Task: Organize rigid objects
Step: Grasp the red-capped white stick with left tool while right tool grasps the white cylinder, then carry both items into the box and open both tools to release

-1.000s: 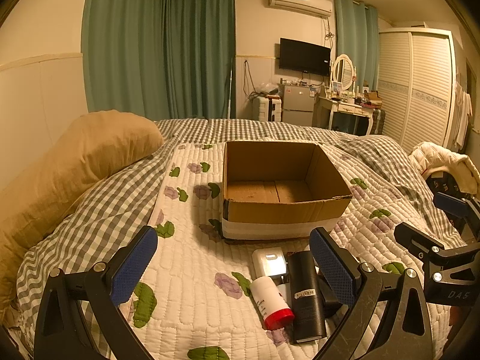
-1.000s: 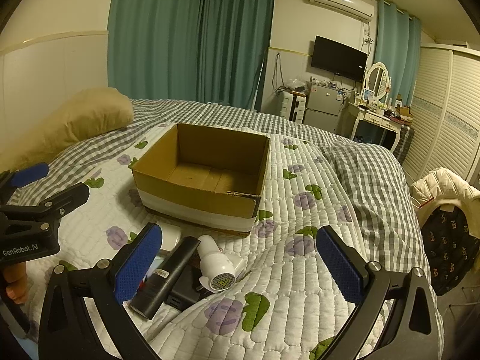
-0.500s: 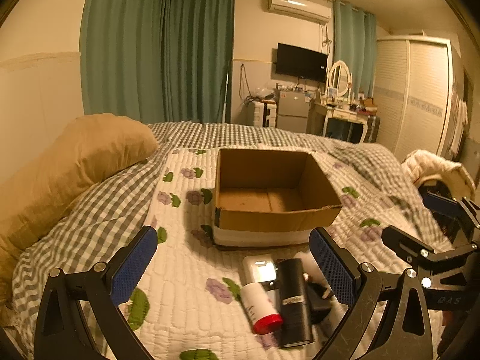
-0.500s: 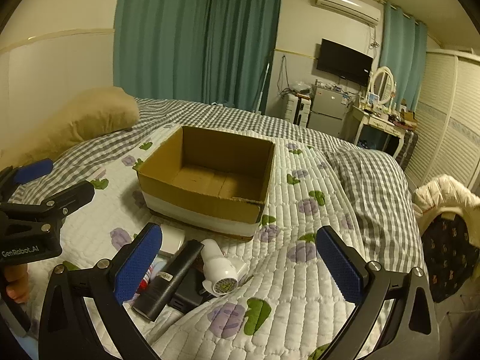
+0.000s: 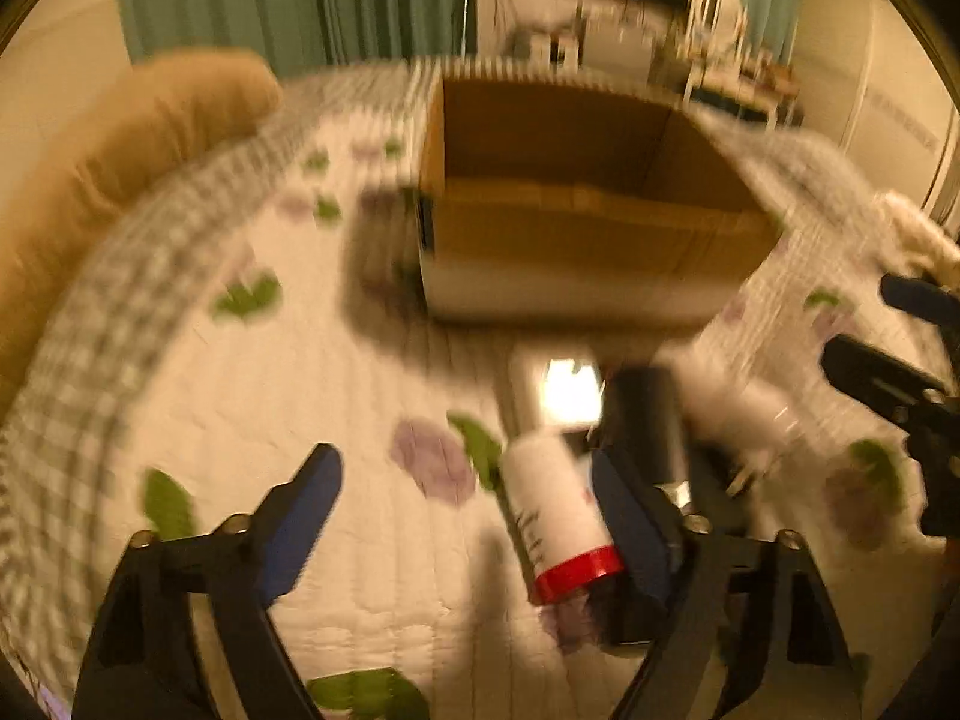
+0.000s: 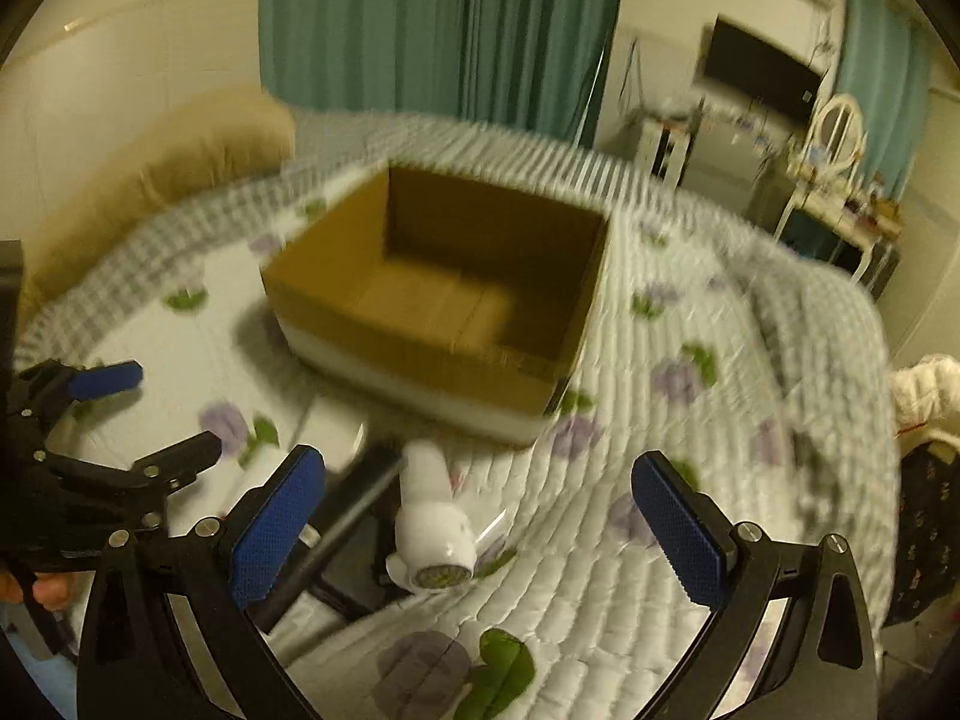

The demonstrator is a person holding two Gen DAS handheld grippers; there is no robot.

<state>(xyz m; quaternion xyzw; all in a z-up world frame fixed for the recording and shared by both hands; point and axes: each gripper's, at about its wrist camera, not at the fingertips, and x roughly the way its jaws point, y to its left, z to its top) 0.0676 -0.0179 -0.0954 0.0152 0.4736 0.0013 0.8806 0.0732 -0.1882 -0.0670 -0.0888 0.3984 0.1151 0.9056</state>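
Two claws, left claw [image 5: 462, 516] and right claw [image 6: 480, 522], both apart, empty | dropped nearer since a second ago | red-capped bottle [image 5: 558, 528] beside left pad, likely first pick | cardboard box [image 6: 444, 294] empty on bed

A cardboard box [image 5: 591, 204] sits on the bed [image 5: 300, 372], its top open, with a pillow [image 5: 120, 162] lying to its left. In front of the box, nearer the cameras, 4 small things lie close together on the quilt: a flat case [image 5: 561, 390] nearest the box, a capped bottle [image 5: 558, 516] before it, a dark cylinder [image 5: 651, 420] just right of that bottle, and a round-ended bottle [image 6: 429, 525] farthest right. Behind the bed stand curtains [image 6: 438, 30], with a dressing table [image 6: 840, 198] at the far right.
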